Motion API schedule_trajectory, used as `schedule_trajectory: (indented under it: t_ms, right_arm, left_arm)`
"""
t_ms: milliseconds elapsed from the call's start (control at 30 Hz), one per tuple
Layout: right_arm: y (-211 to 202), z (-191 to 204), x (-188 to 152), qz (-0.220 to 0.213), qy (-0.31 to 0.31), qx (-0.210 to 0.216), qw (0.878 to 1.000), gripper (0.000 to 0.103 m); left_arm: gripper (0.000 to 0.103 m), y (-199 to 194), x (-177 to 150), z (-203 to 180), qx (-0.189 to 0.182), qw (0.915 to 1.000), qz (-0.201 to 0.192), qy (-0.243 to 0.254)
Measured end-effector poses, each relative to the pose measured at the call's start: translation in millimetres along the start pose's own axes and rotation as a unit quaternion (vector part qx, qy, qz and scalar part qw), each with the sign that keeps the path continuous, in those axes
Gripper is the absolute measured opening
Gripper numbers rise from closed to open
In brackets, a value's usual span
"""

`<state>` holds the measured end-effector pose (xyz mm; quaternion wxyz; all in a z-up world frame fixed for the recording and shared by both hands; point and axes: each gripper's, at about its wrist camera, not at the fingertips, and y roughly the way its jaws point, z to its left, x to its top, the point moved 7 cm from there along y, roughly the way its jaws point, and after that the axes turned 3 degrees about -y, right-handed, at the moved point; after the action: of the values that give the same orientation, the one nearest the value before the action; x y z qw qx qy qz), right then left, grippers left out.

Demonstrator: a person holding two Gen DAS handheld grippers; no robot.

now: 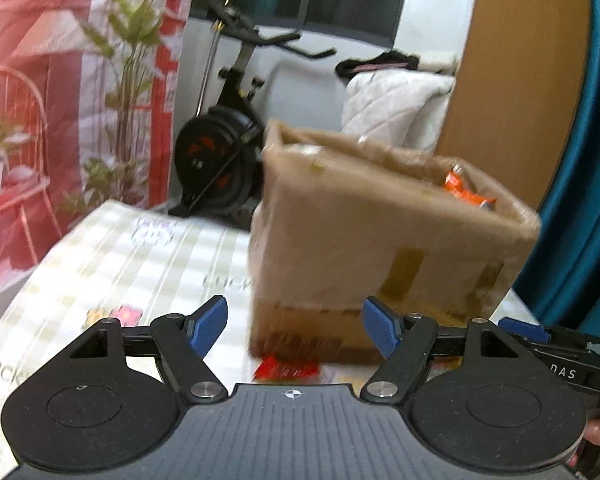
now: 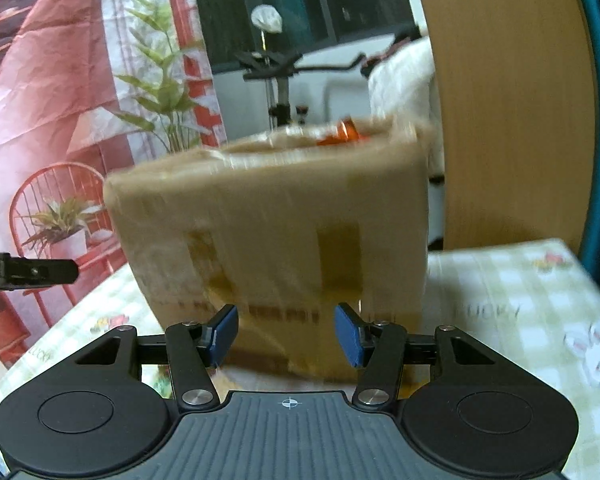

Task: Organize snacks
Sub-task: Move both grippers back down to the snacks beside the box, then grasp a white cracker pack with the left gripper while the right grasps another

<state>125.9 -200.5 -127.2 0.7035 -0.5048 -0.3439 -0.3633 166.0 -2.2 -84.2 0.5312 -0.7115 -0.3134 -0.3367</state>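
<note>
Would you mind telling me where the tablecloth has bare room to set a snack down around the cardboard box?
Free: the checked tablecloth left of the cardboard box, out to the table edge, and the stretch right of it in the right wrist view. Crowded: the strip in front of the box, where a red packet lies at its base between the open left gripper and the box.

Soft, even indoor light in both my views. The cardboard box [image 1: 380, 240] [image 2: 276, 240] smears with motion blur; my own fingers stay sharp. Fisheye bends the edges, and the corners go dark.
</note>
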Motion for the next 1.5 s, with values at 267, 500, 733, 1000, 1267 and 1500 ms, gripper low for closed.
schedule_trajectory:
  t_ms: [267, 500, 733, 1000, 1267, 1500]
  right_arm:
    - [31.5, -6.3, -45.1, 0.071, 0.048, 0.014, 0.996, 0.05]
    - [54.4, 8.4, -59.0, 0.116, 0.035, 0.031, 0.992, 0.051]
    - [69.5, 27.7, -75.1, 0.162, -0.023, 0.034, 0.986, 0.051]
    - [78.4, 34.0, -78.9, 0.174, -0.044, 0.041, 0.983, 0.051]
    - [82.9, 32.8, -78.6, 0.173, -0.057, 0.043, 0.982, 0.049]
    - [86.9, 36.5, -79.6, 0.171, -0.065, 0.049, 0.982, 0.046]
  left_arm:
    - [0.074, 26.8, -30.3, 24.5, 0.006, 0.9972, 0.071, -0.023]
    - [0.059, 49.1, -38.0, 10.7, -0.039, 0.9942, 0.099, -0.013]
    - [0.054, 73.6, -58.2, -9.4, -0.105, 0.9837, 0.146, -0.004]
    - [0.053, 108.3, -72.4, -15.5, -0.101, 0.9796, 0.174, 0.011]
    - [0.055, 141.8, -78.9, -16.2, -0.096, 0.9762, 0.194, -0.002]
    - [0.055, 141.5, -83.7, -29.6, -0.123, 0.9729, 0.196, 0.005]
